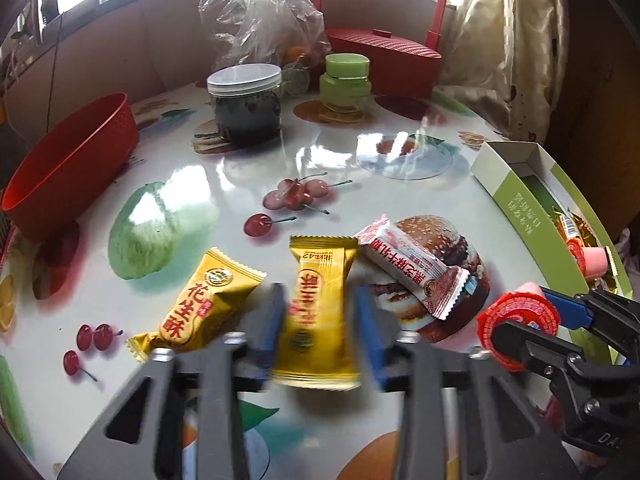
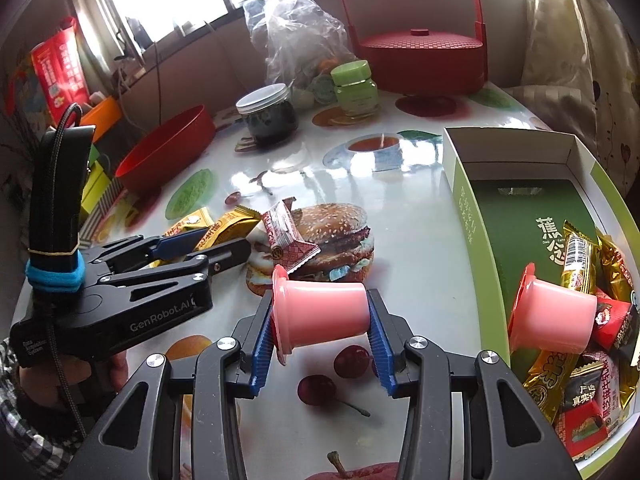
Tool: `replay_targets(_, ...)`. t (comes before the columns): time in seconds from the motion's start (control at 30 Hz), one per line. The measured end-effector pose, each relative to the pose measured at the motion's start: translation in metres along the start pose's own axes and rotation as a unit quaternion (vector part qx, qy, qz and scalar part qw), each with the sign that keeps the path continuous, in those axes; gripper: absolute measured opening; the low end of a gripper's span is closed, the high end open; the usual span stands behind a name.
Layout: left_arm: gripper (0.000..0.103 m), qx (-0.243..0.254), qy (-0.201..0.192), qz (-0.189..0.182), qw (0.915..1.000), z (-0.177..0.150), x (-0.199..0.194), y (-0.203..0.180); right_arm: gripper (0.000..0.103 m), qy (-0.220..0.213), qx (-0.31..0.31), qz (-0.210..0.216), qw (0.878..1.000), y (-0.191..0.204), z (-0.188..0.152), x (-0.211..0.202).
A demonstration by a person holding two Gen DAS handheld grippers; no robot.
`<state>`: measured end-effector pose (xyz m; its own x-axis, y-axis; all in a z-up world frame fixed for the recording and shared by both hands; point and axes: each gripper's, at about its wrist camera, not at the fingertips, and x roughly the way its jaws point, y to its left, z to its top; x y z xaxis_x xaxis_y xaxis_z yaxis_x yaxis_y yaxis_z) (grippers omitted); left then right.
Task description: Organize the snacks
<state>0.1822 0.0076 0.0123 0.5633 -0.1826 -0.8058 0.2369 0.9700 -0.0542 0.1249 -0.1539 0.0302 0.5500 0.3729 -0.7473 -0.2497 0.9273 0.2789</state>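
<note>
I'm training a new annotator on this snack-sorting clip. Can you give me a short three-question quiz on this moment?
1. True or false: the right gripper holds a pink jelly cup.
2. What lies between the left gripper's fingers? A) yellow snack packet B) green-lidded jar C) red bowl
3. Fill in: a second pink cup already lies in the open ____ box.

Key: 1 true; 2 A; 3 green
</note>
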Motion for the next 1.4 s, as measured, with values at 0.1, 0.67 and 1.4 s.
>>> replay_targets(0.1,0.03,-0.004,-0.001,-0.003,1.0,0.0,0.0,0.001,0.042,0.0,0.002,-0.001,1.0,-0.001,0.0,-0.001)
replay_targets(0.67,0.027,-0.015,-0.024,-0.001,0.9996,-0.006,-0.022,0.002,0.042,-0.007,0.0,-0.002,1.0,0.001,-0.002,-0.009)
replay_targets(1.4,0.028,-0.019,-0.004,0.006,0.9998,-0.026,-0.021,-0.001,0.042,-0.015,-0.001,-0.002,1.0,0.006,-0.009,-0.023)
